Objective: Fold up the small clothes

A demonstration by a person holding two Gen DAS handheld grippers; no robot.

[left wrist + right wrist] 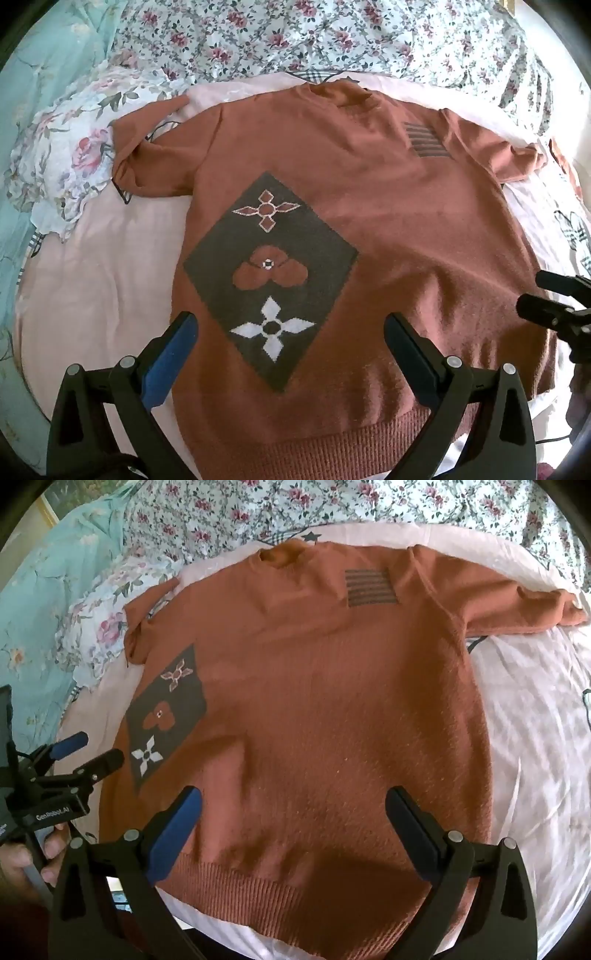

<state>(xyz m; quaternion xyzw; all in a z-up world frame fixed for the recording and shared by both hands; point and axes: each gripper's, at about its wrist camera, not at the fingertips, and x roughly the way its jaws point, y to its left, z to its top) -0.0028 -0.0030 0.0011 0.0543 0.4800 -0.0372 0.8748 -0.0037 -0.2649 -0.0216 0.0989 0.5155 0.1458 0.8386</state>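
Note:
A rust-orange knitted short-sleeved sweater [388, 229] lies flat, front up, on a pale pink sheet [103, 280], with the ribbed hem nearest me. It has a grey diamond patch [269, 273] with flower shapes and a striped grey patch [424, 142] near the shoulder. It also shows in the right wrist view [332, 709]. My left gripper [288, 325] is open and empty above the lower left of the sweater. My right gripper [293, 801] is open and empty above the lower right; it also shows in the left wrist view [532, 295].
A floral quilt [295, 37] is bunched along the far side. A turquoise cover [44, 55] lies at the left. The white sheet [535, 720] spreads to the right of the sweater. My left gripper shows at the left in the right wrist view [88, 749].

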